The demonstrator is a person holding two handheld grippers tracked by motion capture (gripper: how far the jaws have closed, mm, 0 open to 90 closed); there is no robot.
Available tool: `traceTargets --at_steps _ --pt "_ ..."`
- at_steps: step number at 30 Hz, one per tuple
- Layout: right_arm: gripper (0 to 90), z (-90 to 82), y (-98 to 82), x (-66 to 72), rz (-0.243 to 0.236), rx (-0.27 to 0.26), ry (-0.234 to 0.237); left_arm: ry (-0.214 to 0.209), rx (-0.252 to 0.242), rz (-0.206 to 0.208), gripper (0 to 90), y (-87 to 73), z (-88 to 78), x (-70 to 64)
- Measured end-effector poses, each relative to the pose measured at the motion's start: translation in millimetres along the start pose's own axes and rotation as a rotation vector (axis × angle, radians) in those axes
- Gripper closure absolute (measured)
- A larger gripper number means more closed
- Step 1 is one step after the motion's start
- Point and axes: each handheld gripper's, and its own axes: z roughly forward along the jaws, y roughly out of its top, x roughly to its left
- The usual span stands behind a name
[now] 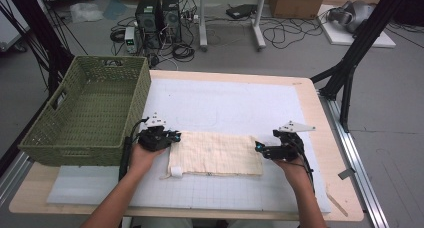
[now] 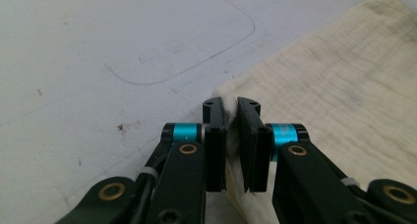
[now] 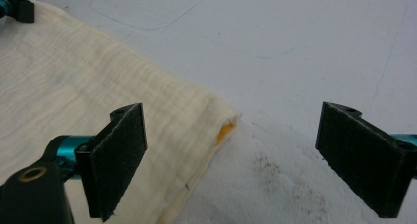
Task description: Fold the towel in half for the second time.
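Fingers [image 2: 216,135] of the left gripper [image 1: 159,136] are pinched narrow on a corner of the cream folded cloth [image 1: 216,154], with the bunched fabric pressed between the pads (the rest of the cloth spreads away beyond them to the right in the left gripper view). Fingers [image 3: 120,157] of the right gripper [image 1: 260,148] stand wide apart and hold nothing; the cloth's opposite corner [image 3: 223,128] lies flat on the white mat [image 1: 240,108] between them, nearer the left-hand finger in the right gripper view. Beyond the left fingers, a green woven basket [image 1: 87,113] sits on the table [image 1: 325,138].
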Motion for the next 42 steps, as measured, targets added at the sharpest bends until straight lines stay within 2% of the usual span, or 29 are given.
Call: traceTargets --at_steps 3,7,8,12,16,18,22,23,25,27,30,33,36,39,42 --pt "11.6 10.0 8.4 -1.0 -0.020 0.034 -0.001 -0.001 0.005 0.001 81.6 -0.1 0.6 0.2" --pt "22.8 25.2 14.9 -1.7 -0.047 0.083 0.005 0.003 0.011 0.003 81.5 -0.3 1.0 -0.7" --pt "27.7 29.1 15.8 -1.5 -0.052 0.092 -0.001 0.004 0.010 0.004 81.5 -0.2 0.8 -0.4" --pt "45.1 42.7 15.3 -2.9 -0.052 0.110 0.029 0.002 0.011 0.000 81.5 -0.3 -0.1 0.5" --pt "55.9 51.9 12.4 -3.1 -0.071 0.140 0.067 0.000 0.015 0.000 81.5 -0.5 0.1 0.7" --pt "58.6 54.2 11.3 -2.6 -0.088 0.160 0.078 -0.003 0.023 -0.006 81.5 -0.9 0.7 1.1" --pt "80.3 51.8 11.4 -2.4 -0.106 0.173 0.112 -0.013 0.026 -0.015 82.3 -1.5 1.6 0.8" --pt "83.5 51.4 11.6 -2.0 -0.115 0.174 0.114 -0.017 0.024 -0.012 82.7 -0.9 1.3 0.0" --pt "84.8 49.8 12.6 -0.3 -0.134 0.182 0.097 -0.015 0.009 -0.002 83.2 0.7 0.4 -2.6" --pt "85.0 46.7 12.8 -1.5 -0.144 0.180 0.068 -0.020 -0.015 -0.009 83.3 2.6 -0.4 -4.8" --pt "85.0 38.4 14.9 -6.4 -0.142 0.142 0.015 -0.037 -0.056 -0.022 83.4 5.9 0.9 -9.3" --pt "85.0 30.4 17.3 -8.9 -0.157 0.103 -0.033 -0.034 -0.086 -0.021 83.4 9.6 4.2 -12.7" --pt "84.7 24.8 17.0 -10.0 -0.158 0.086 -0.042 -0.042 -0.098 -0.023 83.4 9.4 7.3 -13.2" --pt "84.2 17.9 13.6 -7.8 -0.178 0.041 -0.036 -0.046 -0.096 0.018 83.2 7.5 5.4 -12.9" --pt "84.1 10.9 6.3 -3.5 -0.193 0.011 -0.016 -0.063 -0.109 0.024 82.3 7.2 0.6 -13.7"
